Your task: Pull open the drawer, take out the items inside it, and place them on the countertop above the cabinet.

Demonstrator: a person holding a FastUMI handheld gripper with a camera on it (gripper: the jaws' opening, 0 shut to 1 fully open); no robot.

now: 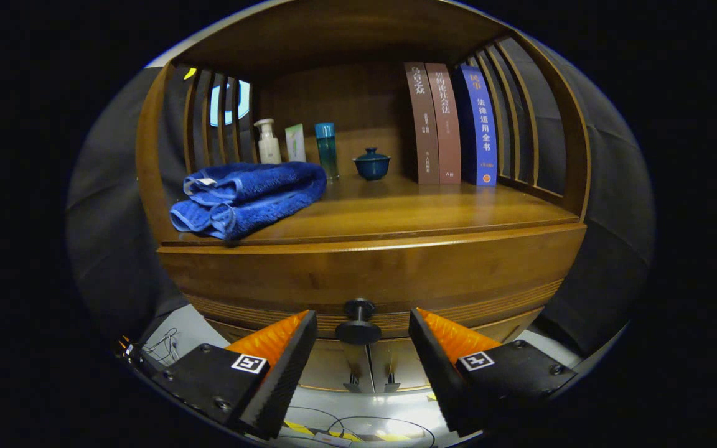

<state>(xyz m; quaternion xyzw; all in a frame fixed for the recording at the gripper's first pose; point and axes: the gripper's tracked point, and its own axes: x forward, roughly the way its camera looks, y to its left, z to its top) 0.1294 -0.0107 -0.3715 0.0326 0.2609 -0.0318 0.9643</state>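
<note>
Gripper view, closed wooden drawer (pixel 371 274), dark round knob (pixel 358 323) between fingers of wide-open, empty claw (pixel 363 330)

A mock home set in a cloth-walled booth: a wooden cabinet (pixel 371 261) with books (pixel 452 124), towel (pixel 249 196), toiletry bottles (pixel 267 142) and teacup (pixel 371 164).

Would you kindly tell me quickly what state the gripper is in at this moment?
Gripper: open, holding nothing; its fingers stand apart on either side of the round dark knob on the brown wooden drawer, not touching it.
</note>
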